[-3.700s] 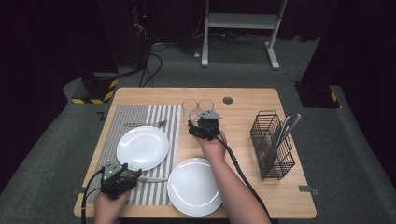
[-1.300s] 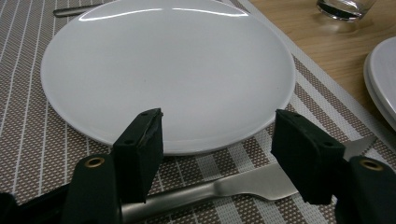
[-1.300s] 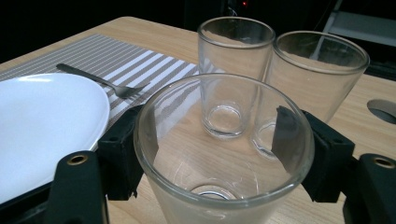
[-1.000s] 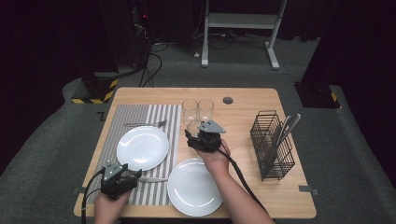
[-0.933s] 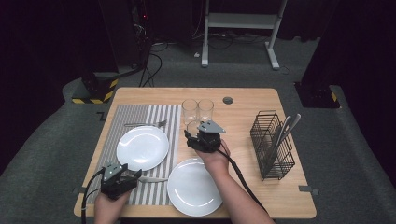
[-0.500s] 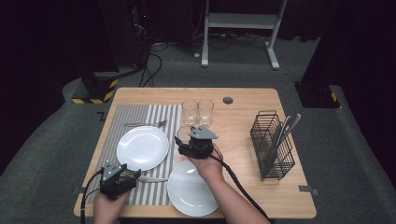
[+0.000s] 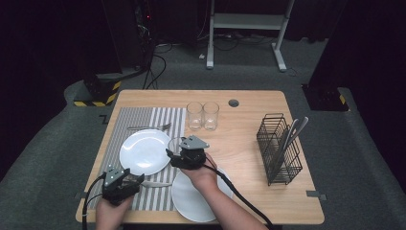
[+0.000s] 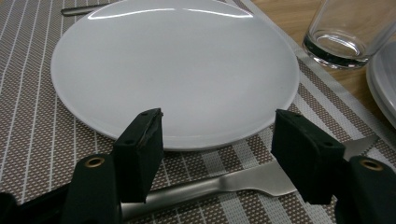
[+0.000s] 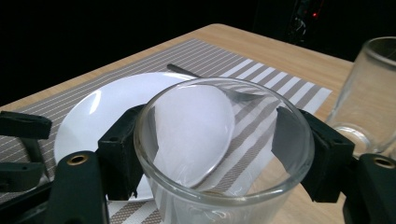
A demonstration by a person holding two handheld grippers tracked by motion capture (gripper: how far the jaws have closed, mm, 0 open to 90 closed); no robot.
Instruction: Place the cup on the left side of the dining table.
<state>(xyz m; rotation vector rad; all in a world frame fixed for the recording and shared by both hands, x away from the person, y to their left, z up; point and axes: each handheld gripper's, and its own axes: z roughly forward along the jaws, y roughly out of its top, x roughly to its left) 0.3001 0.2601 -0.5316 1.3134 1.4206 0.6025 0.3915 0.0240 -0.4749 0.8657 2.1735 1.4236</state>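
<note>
Glass (image 9: 224, 154) sits clamped between my right gripper's (image 7: 187, 155) jaws, both pads pressed against its wall just under the rim. From the high view I see it near the right edge of the striped placemat (image 7: 122, 127), between the upper plate (image 7: 143, 151) and the lower plate (image 7: 201, 196), and I cannot tell whether its base touches the table (image 7: 249, 129). Two more glasses (image 7: 202, 115) stand side by side farther back on the bare wood, well apart from my grip. Open wood lies to the right, up to the wire cutlery basket (image 7: 280, 148) near the table's right edge.

My left gripper (image 7: 119, 182) rests low at the placemat's near edge, jaws spread and gripping nothing, straddling a knife (image 8: 233, 179) that lies just below the upper plate's rim. A fork (image 7: 148, 127) lies beyond that plate.
</note>
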